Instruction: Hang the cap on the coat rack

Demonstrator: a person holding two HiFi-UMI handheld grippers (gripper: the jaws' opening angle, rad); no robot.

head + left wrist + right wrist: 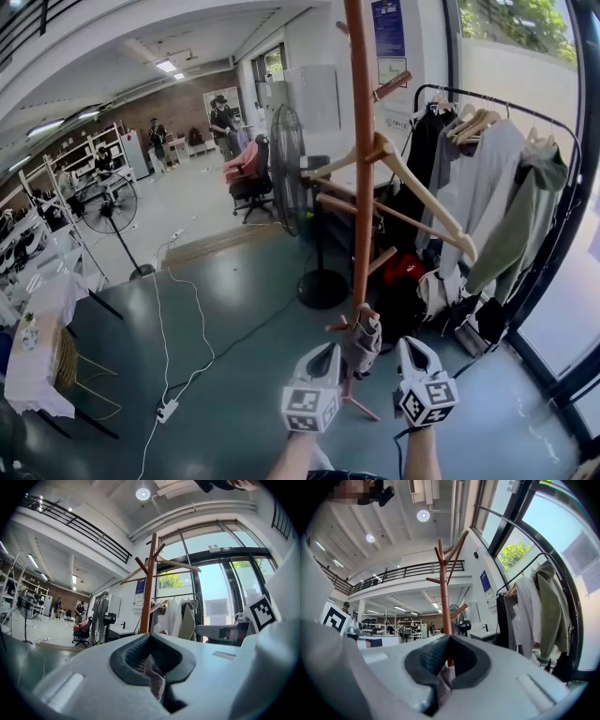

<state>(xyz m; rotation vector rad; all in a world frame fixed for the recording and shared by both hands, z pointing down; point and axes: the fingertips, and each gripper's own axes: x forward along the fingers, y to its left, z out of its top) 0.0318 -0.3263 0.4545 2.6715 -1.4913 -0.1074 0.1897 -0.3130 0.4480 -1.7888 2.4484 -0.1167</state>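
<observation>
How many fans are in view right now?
2. The left fan stands on the open floor near the shelving. The tall fan stands just left of the coat rack. More may be hidden farther back.

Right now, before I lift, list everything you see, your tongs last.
coat rack: one, red-brown wood, straight ahead
hanger: one, pale wood, on the coat rack
cap: one, grey, before the coat rack's lower pole, between both tongs
clothes rail: one, black, right, carrying grey, black and olive garments
standing fans: two, black, one behind the coat rack, one far left
office chair: one, red, beyond the nearer fan
power strip: one, white, floor at left
left tongs: one, white, shut on the cap
right tongs: one, white, shut on the cap
</observation>
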